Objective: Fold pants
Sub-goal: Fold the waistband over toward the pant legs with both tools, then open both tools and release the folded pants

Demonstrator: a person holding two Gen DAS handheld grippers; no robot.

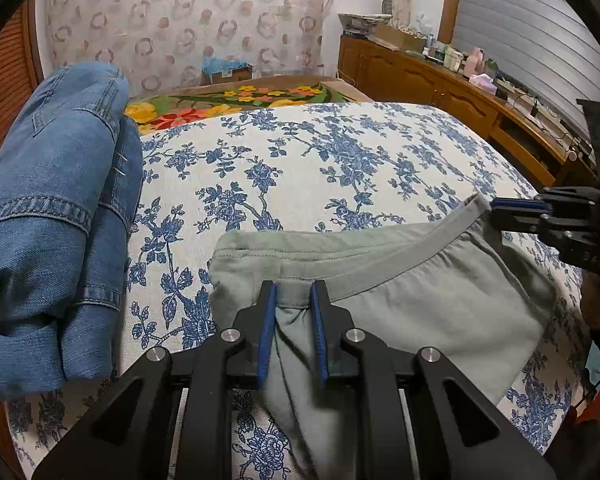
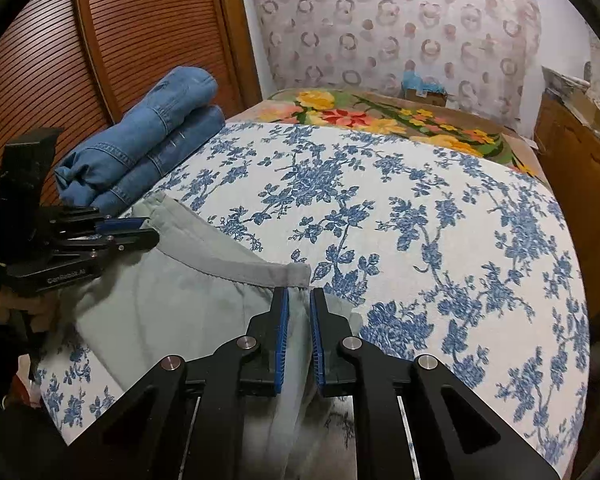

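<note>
While clamped, pants [image 1: 440,304] between grippers.

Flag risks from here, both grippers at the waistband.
1. The left gripper and right gripper pinch only the edge of the grey pants; the waistband may slip out.
2. The folded jeans lie close on the left; a wide swing could knock them.

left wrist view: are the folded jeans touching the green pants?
No: the folded jeans lie at the left, with a strip of the floral bedspread showing between them and the green pants.
</note>
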